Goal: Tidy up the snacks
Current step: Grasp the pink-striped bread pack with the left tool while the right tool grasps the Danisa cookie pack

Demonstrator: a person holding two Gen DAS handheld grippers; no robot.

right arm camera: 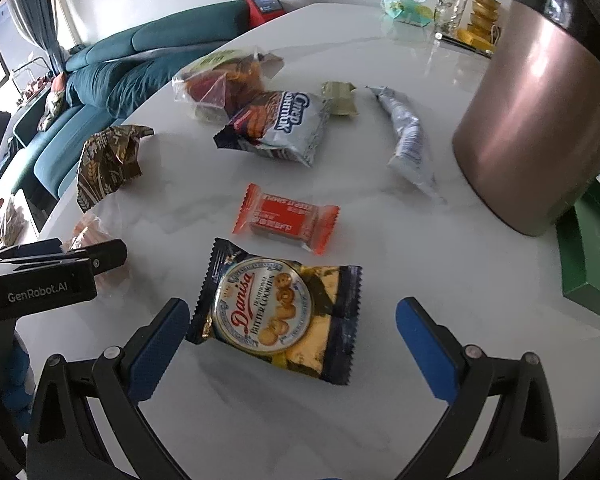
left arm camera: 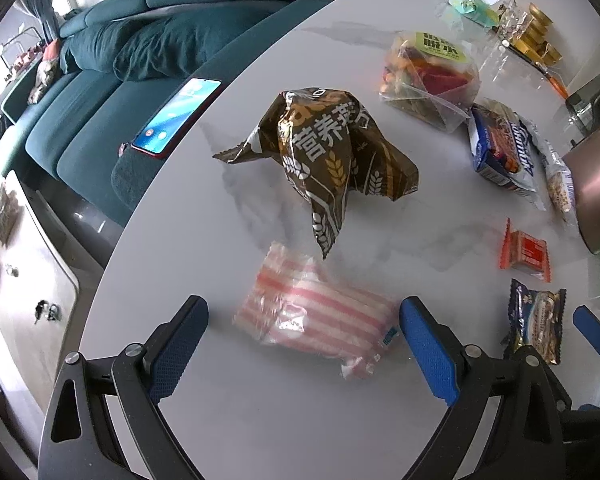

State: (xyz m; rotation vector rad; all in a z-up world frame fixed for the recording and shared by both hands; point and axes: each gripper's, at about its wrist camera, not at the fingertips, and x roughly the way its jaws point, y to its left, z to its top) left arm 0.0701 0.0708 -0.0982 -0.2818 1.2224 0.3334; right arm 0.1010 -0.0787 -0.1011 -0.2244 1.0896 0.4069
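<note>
My left gripper (left arm camera: 304, 348) is open above the white table (left arm camera: 228, 420), its blue fingers standing either side of a pink-striped snack pack (left arm camera: 320, 320) that looks blurred. Behind the pack lies a crumpled brown cereal bag (left arm camera: 324, 152). My right gripper (right arm camera: 292, 344) is open around a Danisa butter cookie packet (right arm camera: 280, 312) lying flat on the table (right arm camera: 440, 280). Beyond it lies an orange wafer packet (right arm camera: 288, 218), then a blue-and-white cookie bag (right arm camera: 284, 128), a slim white packet (right arm camera: 408, 136) and a clear bag of mixed snacks (right arm camera: 220, 80).
A tall bronze canister (right arm camera: 540, 112) stands at the right, with a green tray (right arm camera: 588, 252) beside it. A phone (left arm camera: 178, 116) lies on the table's left edge above a teal sofa (left arm camera: 112, 64). Gold tins (left arm camera: 536, 36) and small wrappers (right arm camera: 404, 10) sit at the far end.
</note>
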